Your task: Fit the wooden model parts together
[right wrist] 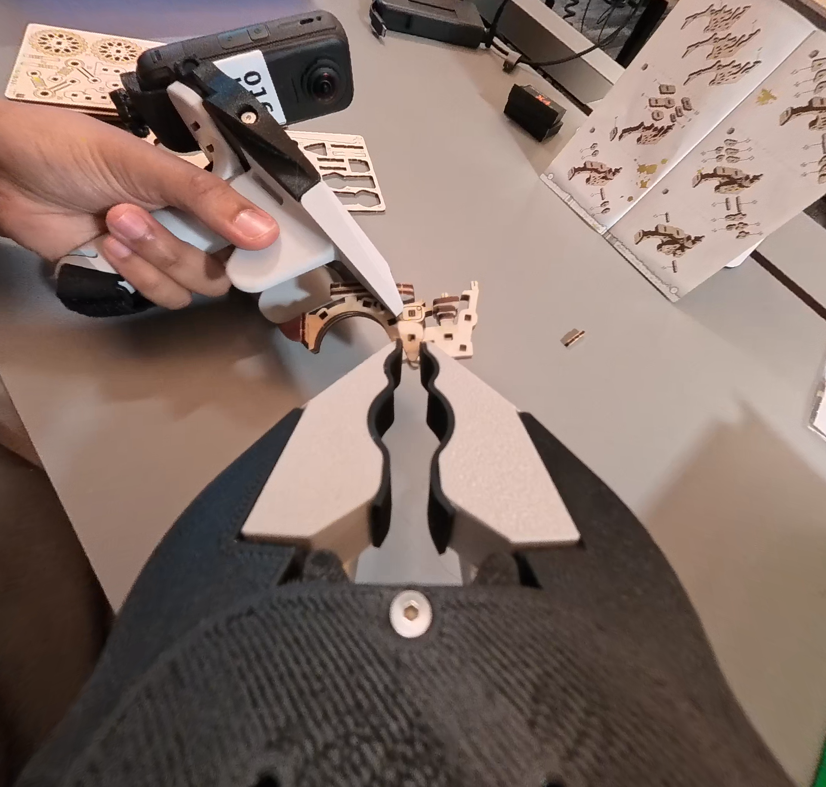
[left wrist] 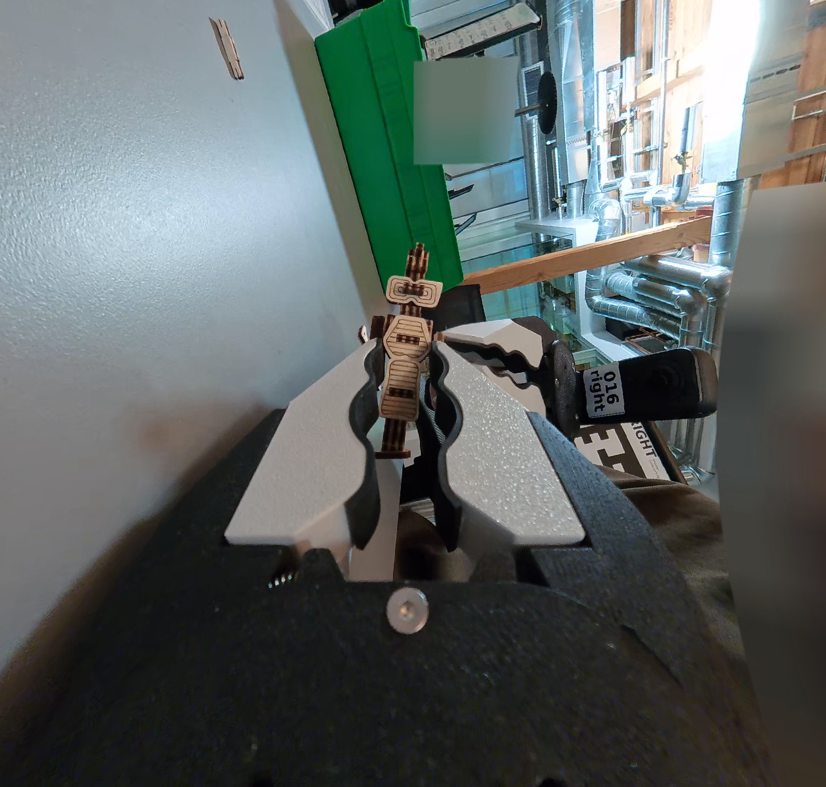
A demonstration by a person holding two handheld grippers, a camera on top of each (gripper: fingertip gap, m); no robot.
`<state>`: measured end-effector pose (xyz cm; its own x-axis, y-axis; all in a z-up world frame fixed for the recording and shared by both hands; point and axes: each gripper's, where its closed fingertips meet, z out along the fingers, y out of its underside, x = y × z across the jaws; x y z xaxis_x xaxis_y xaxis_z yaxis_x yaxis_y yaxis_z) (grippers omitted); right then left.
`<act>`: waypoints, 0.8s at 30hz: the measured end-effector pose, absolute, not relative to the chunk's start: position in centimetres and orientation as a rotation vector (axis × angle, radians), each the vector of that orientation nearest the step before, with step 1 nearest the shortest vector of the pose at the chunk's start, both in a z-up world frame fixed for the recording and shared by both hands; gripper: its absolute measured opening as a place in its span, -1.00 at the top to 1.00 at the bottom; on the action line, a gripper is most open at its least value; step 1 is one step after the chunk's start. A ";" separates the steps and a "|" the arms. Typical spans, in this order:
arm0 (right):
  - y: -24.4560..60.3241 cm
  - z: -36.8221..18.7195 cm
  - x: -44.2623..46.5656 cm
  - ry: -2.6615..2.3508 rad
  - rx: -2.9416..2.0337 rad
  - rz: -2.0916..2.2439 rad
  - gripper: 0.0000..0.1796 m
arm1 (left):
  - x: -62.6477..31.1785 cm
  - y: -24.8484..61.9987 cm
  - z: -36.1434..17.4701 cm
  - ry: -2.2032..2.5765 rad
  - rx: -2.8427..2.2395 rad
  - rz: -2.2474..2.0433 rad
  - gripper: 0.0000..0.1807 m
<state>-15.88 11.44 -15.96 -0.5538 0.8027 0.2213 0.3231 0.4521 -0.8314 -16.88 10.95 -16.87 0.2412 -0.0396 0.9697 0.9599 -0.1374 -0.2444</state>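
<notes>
So my left gripper (left wrist: 404,381) was clamped on the wooden model (left wrist: 402,363), holding it up off the table (right wrist: 491,238), I'd say so the slots faced the other hand. My right gripper (right wrist: 407,356) had its tips pinched on a small plate (right wrist: 410,334) right at the model, probably lining it up. A spare bit (right wrist: 572,337) lay nearby, and the instruction sheets (right wrist: 697,140) stood behind, for reference I guess.

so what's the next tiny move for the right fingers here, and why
Probably a gentle push forward. The right gripper is pinching a small wooden piece right against the wooden model, which the left gripper clamps steady. The piece looks partly seated at best, so pressing it straight in, without twisting, seems the sensible step.
</notes>
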 end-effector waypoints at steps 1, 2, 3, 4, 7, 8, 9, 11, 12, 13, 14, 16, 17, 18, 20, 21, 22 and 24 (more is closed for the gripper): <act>11.4 -15.9 -15.7 -2.103 -0.932 1.024 0.93 | -16.9 10.9 -16.9 -0.940 -1.400 -1.133 0.82; 11.4 -16.0 -15.5 -2.119 -0.927 1.032 0.93 | -17.0 10.9 -16.9 -0.942 -1.397 -1.131 0.82; 11.5 -16.1 -15.1 -2.143 -0.921 1.035 0.93 | -17.0 10.9 -16.8 -0.943 -1.394 -1.131 0.82; 11.7 -16.3 -14.8 -2.162 -0.919 1.030 0.94 | -17.0 10.9 -16.8 -0.944 -1.393 -1.128 0.82; 12.4 -16.6 -14.3 -2.205 -0.914 1.038 0.94 | -16.6 11.1 -17.3 -0.941 -1.448 -1.094 0.83; 12.4 -16.7 -14.1 -2.226 -0.917 1.059 0.94 | -16.3 11.2 -17.7 -0.937 -1.487 -1.085 0.83; 12.5 -16.8 -14.0 -2.242 -0.931 1.079 0.93 | -15.8 11.4 -18.0 -0.926 -1.529 -1.076 0.83; 12.6 -16.9 -13.9 -2.258 -0.960 1.115 0.94 | -15.1 11.6 -18.5 -0.902 -1.604 -1.042 0.82; 12.7 -16.9 -13.8 -2.261 -0.971 1.127 0.93 | -14.8 11.7 -18.7 -0.888 -1.638 -1.024 0.82; 12.8 -17.0 -13.9 -2.262 -0.981 1.136 0.93 | -14.6 11.7 -18.9 -0.876 -1.668 -1.003 0.82; 12.9 -16.9 -13.9 -2.259 -0.989 1.145 0.93 | -14.5 11.8 -19.1 -0.866 -1.694 -0.981 0.82; 13.0 -16.8 -13.9 -2.255 -1.006 1.172 0.93 | -14.3 11.8 -19.3 -0.841 -1.745 -0.929 0.82; 13.0 -16.7 -13.9 -2.254 -1.016 1.187 0.93 | -14.3 11.8 -19.4 -0.830 -1.765 -0.899 0.81; 13.0 -16.7 -13.9 -2.253 -1.025 1.202 0.94 | -14.5 11.7 -19.3 -0.823 -1.780 -0.871 0.77; 13.0 -16.7 -13.9 -2.253 -1.040 1.222 0.94 | -14.8 11.6 -19.2 -0.812 -1.806 -0.823 0.68; 13.0 -16.7 -13.9 -2.252 -1.045 1.231 0.94 | -15.0 11.5 -19.1 -0.810 -1.815 -0.798 0.65; 13.0 -16.7 -13.9 -2.251 -1.049 1.241 0.94 | -15.3 11.3 -19.1 -0.811 -1.817 -0.775 0.63; 13.0 -16.6 -14.0 -2.248 -1.058 1.261 0.94 | -16.0 11.1 -18.5 -0.804 -1.789 -0.730 0.61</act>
